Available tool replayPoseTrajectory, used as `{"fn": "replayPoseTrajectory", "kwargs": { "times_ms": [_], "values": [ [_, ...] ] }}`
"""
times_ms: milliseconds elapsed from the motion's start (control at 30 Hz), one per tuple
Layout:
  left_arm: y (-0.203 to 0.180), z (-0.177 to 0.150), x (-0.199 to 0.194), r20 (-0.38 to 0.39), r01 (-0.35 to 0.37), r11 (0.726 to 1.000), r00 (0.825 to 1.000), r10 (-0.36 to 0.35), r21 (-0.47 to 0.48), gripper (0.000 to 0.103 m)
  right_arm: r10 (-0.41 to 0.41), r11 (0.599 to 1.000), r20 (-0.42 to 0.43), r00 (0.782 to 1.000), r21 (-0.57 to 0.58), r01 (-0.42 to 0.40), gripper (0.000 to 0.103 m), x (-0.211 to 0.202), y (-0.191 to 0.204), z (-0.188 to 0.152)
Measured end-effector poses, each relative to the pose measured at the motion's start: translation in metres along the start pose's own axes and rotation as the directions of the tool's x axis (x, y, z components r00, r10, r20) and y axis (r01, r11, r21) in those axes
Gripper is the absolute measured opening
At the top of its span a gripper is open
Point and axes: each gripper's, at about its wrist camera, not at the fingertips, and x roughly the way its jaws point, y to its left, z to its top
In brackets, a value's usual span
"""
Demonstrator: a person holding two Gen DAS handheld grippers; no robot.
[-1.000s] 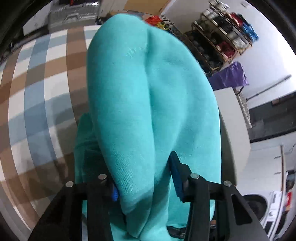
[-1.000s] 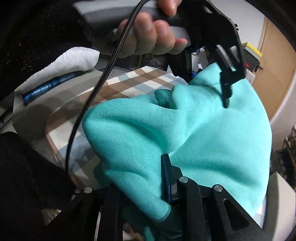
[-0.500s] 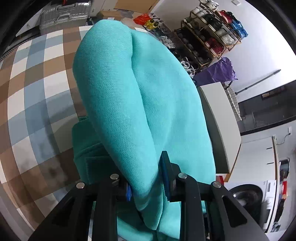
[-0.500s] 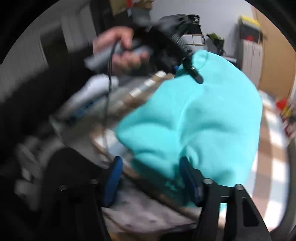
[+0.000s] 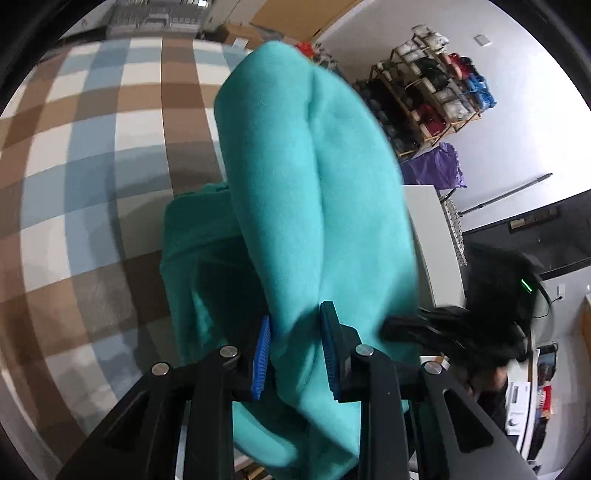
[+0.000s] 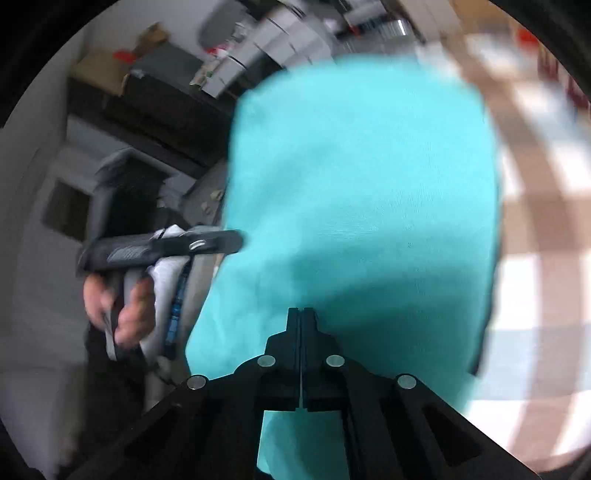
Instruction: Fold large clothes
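A large teal garment point(image 5: 314, 184) hangs bunched over a checked brown, blue and white cloth point(image 5: 92, 147). My left gripper point(image 5: 295, 321) is shut on a thick fold of it, blue pads pressing both sides. Lower folds of the garment lie on the cloth beneath. In the right wrist view the garment point(image 6: 362, 184) fills the middle, blurred. My right gripper point(image 6: 302, 312) is shut with nothing between its fingers, which stand in front of the fabric. The left gripper point(image 6: 236, 242) shows there from the side, held by a hand point(image 6: 122, 310), its tip at the garment's left edge.
The right gripper's black body point(image 5: 443, 328) shows blurred at the garment's right side. A wooden rack of shoes point(image 5: 432, 92), a purple bag point(image 5: 432, 170) and a white cabinet point(image 5: 432, 240) stand beyond the table. A suitcase point(image 5: 159, 14) lies at the far end.
My right gripper let go of the garment, opened wide, swung aside with a roll and closed empty. My left gripper tightened on its fold and shifted slightly.
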Motion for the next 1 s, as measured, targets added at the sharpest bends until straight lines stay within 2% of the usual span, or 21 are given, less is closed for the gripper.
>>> {"fn": "replayPoseTrajectory", "kwargs": {
  "times_ms": [100, 133, 200, 233, 333, 367, 400, 433, 467, 500, 567, 633, 733, 833, 867, 933, 1000],
  "values": [
    [-0.021, -0.017, -0.018, 0.043, 0.006, 0.999, 0.999, -0.008, 0.035, 0.021, -0.055, 0.998, -0.007, 0.998, -0.025, 0.054, 0.0, 0.002, 0.003, 0.007],
    [-0.03, -0.025, -0.026, 0.064, 0.01, 0.999, 0.998, -0.013, 0.041, 0.028, -0.063, 0.998, -0.006, 0.998, -0.029, 0.063, 0.0, 0.003, 0.004, 0.007],
    [-0.043, -0.038, -0.031, 0.097, -0.006, 0.998, 0.995, 0.0, 0.059, 0.054, -0.105, 0.992, -0.005, 0.994, -0.063, 0.105, 0.0, 0.007, 0.01, 0.007],
    [-0.047, -0.045, -0.029, 0.097, -0.025, 0.998, 0.995, 0.019, 0.063, 0.075, -0.114, 0.991, -0.002, 0.993, -0.068, 0.113, 0.0, 0.009, 0.011, 0.007],
    [-0.053, -0.06, -0.013, 0.066, -0.073, 0.992, 0.996, 0.067, 0.103, 0.078, -0.118, 0.991, 0.004, 0.993, -0.064, 0.118, 0.0, 0.015, 0.01, 0.006],
    [-0.058, -0.065, -0.003, 0.076, -0.123, 0.983, 0.991, 0.113, 0.136, 0.078, -0.118, 0.991, 0.005, 0.993, -0.064, 0.118, 0.0, 0.017, 0.009, 0.006],
    [-0.06, -0.068, 0.011, 0.084, -0.208, 0.962, 0.977, 0.196, 0.175, 0.078, -0.116, 0.992, 0.006, 0.993, -0.059, 0.116, 0.0, 0.019, 0.008, 0.006],
    [-0.055, -0.069, 0.022, 0.078, -0.292, 0.937, 0.956, 0.282, 0.191, 0.078, -0.115, 0.992, 0.008, 0.993, -0.053, 0.115, 0.0, 0.018, 0.009, 0.005],
    [-0.044, -0.069, 0.037, 0.062, -0.378, 0.909, 0.926, 0.374, 0.174, 0.076, -0.119, 0.991, 0.009, 0.993, -0.054, 0.12, 0.0, 0.018, 0.009, 0.005],
    [-0.027, -0.068, 0.049, 0.045, -0.408, 0.903, 0.913, 0.406, 0.133, 0.073, -0.122, 0.991, 0.01, 0.993, -0.057, 0.122, 0.0, 0.017, 0.01, 0.003],
    [-0.001, -0.068, 0.053, 0.048, -0.304, 0.952, 0.952, 0.302, 0.027, 0.072, -0.103, 0.993, 0.004, 0.995, -0.051, 0.103, 0.0, 0.013, 0.009, 0.004],
    [0.014, -0.068, 0.052, 0.08, -0.236, 0.972, 0.968, 0.236, -0.009, 0.068, -0.099, 0.993, 0.009, 0.995, -0.062, 0.099, 0.0, 0.007, 0.011, 0.0],
    [0.023, -0.068, 0.049, 0.114, -0.206, 0.978, 0.971, 0.208, -0.026, 0.06, -0.128, 0.981, 0.031, 0.991, -0.143, 0.131, 0.005, -0.007, 0.03, -0.003],
    [0.041, -0.07, 0.042, 0.139, -0.147, 0.987, 0.978, 0.154, -0.058, 0.056, -0.168, 0.951, 0.13, 0.977, -0.241, 0.195, 0.006, -0.035, 0.056, 0.005],
    [0.043, -0.07, 0.041, 0.145, -0.136, 0.989, 0.979, 0.144, -0.064, 0.055, -0.216, 0.931, 0.153, 0.964, -0.266, 0.251, 0.006, -0.042, 0.064, 0.013],
    [0.048, -0.073, 0.037, 0.162, -0.114, 0.99, 0.979, 0.125, -0.077, 0.053, -0.275, 0.911, 0.145, 0.95, -0.276, 0.306, 0.006, -0.035, 0.071, 0.028],
    [0.049, -0.078, 0.034, 0.178, -0.106, 0.992, 0.977, 0.118, -0.074, 0.053, -0.352, 0.891, 0.08, 0.933, -0.278, 0.36, 0.005, -0.018, 0.069, 0.051]
  ]
}}
